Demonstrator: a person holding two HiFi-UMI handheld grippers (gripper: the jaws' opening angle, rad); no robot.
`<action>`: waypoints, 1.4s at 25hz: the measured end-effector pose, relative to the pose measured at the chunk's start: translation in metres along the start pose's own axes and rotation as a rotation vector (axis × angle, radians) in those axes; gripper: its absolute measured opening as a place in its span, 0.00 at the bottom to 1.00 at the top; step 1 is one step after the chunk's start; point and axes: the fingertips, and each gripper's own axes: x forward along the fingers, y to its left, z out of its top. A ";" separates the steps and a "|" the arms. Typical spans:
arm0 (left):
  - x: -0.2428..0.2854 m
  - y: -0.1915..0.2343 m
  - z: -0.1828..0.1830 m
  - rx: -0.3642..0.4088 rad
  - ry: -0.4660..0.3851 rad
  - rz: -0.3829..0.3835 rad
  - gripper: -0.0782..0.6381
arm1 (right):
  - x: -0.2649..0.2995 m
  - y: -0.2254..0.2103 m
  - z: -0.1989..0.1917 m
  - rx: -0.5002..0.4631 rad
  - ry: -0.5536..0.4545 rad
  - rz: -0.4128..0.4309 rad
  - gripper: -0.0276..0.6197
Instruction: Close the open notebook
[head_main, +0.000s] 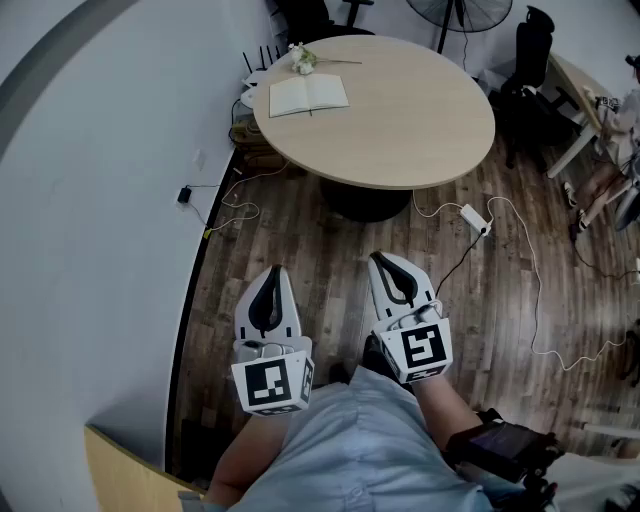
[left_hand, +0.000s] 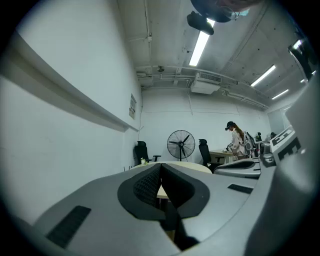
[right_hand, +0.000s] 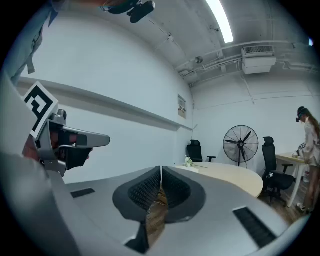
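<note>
An open notebook (head_main: 308, 96) with white pages lies flat near the far left edge of the round wooden table (head_main: 400, 130). A small white flower (head_main: 303, 60) rests just behind it. Both grippers hang well short of the table, over the floor and close to my body. The left gripper (head_main: 273, 272) is shut with nothing between its jaws, and the right gripper (head_main: 379, 260) is likewise shut and empty. In the right gripper view the table top (right_hand: 235, 177) and the flower (right_hand: 188, 162) appear ahead, and the left gripper's body (right_hand: 60, 142) shows at the left.
A white wall (head_main: 90, 220) runs along the left. Cables and a white power strip (head_main: 473, 217) lie on the dark wood floor beside the table's pedestal (head_main: 366, 203). A standing fan (left_hand: 180, 144), office chairs (head_main: 528, 60) and a second desk stand beyond. A person (left_hand: 235, 139) works at the far right.
</note>
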 end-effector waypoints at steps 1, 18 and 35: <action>0.004 -0.001 0.000 0.001 0.000 0.001 0.14 | 0.003 -0.004 0.000 -0.004 -0.004 0.000 0.12; 0.077 -0.054 0.011 0.017 0.015 0.081 0.14 | 0.028 -0.110 0.001 0.046 0.009 0.073 0.12; 0.176 -0.021 -0.013 0.012 0.102 0.125 0.14 | 0.137 -0.165 -0.018 0.076 0.064 0.102 0.12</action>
